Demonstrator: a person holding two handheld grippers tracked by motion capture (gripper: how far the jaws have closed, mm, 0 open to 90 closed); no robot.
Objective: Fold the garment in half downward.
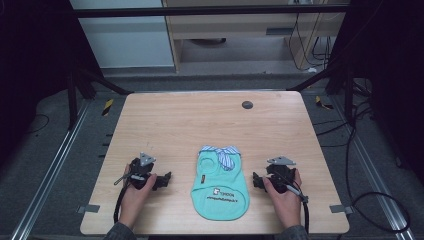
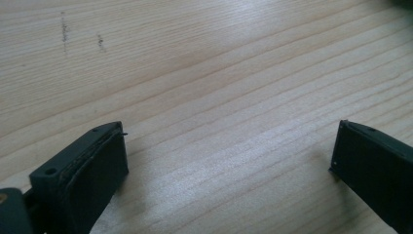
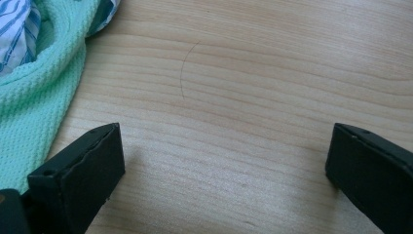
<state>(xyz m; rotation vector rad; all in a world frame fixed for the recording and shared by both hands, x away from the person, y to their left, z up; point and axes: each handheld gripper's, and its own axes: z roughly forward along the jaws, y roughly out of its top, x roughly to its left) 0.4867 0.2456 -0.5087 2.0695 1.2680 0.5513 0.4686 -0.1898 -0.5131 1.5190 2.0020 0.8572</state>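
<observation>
We hold a hand-held gripper in each hand, both resting low on the wooden bench [image 1: 180, 115] near its front edge. Our left hand-held gripper [image 1: 162, 180] is released: in the left gripper view its two black jaws stand wide apart with nothing between them but bare wood grain. A few faint dark scuffs [image 2: 63, 30] mark the bench well ahead of that gripper and off to its left.

Our right hand-held gripper [image 1: 257, 181] is likewise released, its jaws spread wide over bare wood with nothing clasped. In the right gripper view a thin curved hair-like line [image 3: 184, 70] lies on the bench ahead of it, between the jaws' lines.

A small mint-green knitted garment [image 1: 220, 182] lies flat on the bench between the two grippers, just beside the right one and a little farther from the left. In the right gripper view its waffle-knit edge runs just beside the left jaw; we cannot tell whether they touch. A blue-and-white striped collar [image 1: 220, 152] sits at the garment's far end, ahead of both grippers, and a small printed logo [image 1: 220, 192] marks its body nearer to us.

A dark round cap [image 1: 247, 104] is set in the bench well ahead of the right gripper, near the far edge.
</observation>
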